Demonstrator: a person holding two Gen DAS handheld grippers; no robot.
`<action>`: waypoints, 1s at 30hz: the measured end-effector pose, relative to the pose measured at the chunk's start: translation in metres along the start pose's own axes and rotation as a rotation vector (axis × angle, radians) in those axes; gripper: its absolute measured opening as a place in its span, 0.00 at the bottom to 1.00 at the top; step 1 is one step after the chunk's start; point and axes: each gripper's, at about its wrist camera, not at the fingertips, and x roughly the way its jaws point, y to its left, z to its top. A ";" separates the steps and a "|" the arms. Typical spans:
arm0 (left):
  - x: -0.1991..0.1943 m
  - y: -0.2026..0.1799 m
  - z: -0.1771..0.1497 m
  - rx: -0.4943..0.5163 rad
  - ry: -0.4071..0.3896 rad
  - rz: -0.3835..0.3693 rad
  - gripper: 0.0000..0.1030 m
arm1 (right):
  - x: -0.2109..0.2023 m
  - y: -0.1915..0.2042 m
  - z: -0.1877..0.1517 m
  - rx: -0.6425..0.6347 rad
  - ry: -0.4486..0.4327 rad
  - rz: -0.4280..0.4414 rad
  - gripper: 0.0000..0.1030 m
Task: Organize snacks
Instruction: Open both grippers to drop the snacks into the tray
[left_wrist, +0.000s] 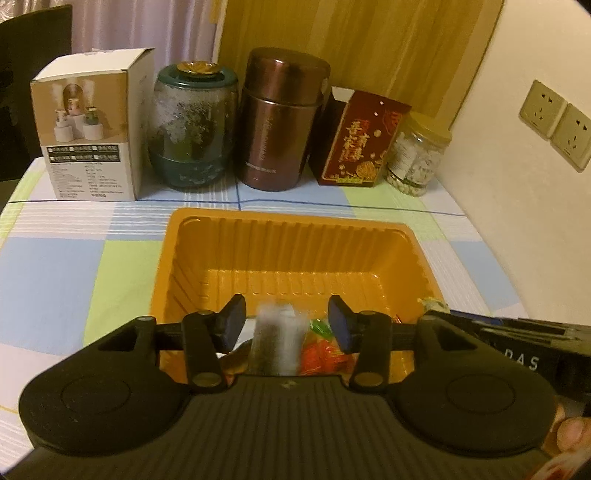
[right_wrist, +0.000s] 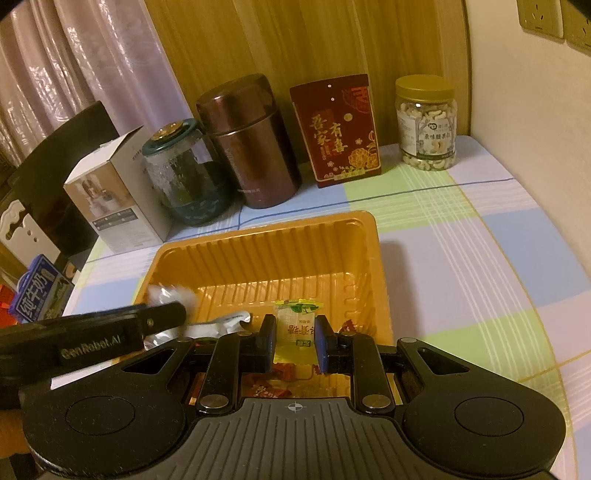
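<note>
An orange plastic tray (left_wrist: 291, 236) sits on the checked tablecloth; it also shows in the right wrist view (right_wrist: 258, 251). My left gripper (left_wrist: 287, 325) is open over the tray's near end, with a blurred silver packet (left_wrist: 277, 339) falling between its jaws, apart from both pads. Red and green wrapped sweets (left_wrist: 317, 350) lie below it in the tray. My right gripper (right_wrist: 295, 336) is shut on a small yellow-green candy packet (right_wrist: 297, 325) above the tray's near end. The left gripper's finger (right_wrist: 110, 332) and the silver packet (right_wrist: 173, 295) show at the tray's left in the right wrist view.
Along the back stand a white carton (left_wrist: 92, 136), a green glass jar (left_wrist: 194, 129), a brown metal flask (left_wrist: 280, 118), a red box (left_wrist: 358, 144) and a jar of cashews (right_wrist: 426, 125). A wall with sockets (left_wrist: 557, 125) is at right. A milk carton (right_wrist: 37, 295) is off the table's left.
</note>
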 end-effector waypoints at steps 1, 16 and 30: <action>-0.001 0.001 0.000 0.004 -0.003 0.004 0.44 | 0.000 0.000 0.000 0.000 0.000 0.000 0.21; -0.013 0.004 -0.011 0.055 0.007 0.034 0.47 | -0.003 0.006 0.002 0.003 0.004 0.012 0.21; -0.011 0.008 -0.013 0.067 0.014 0.042 0.50 | 0.000 0.013 0.007 0.002 0.008 0.027 0.22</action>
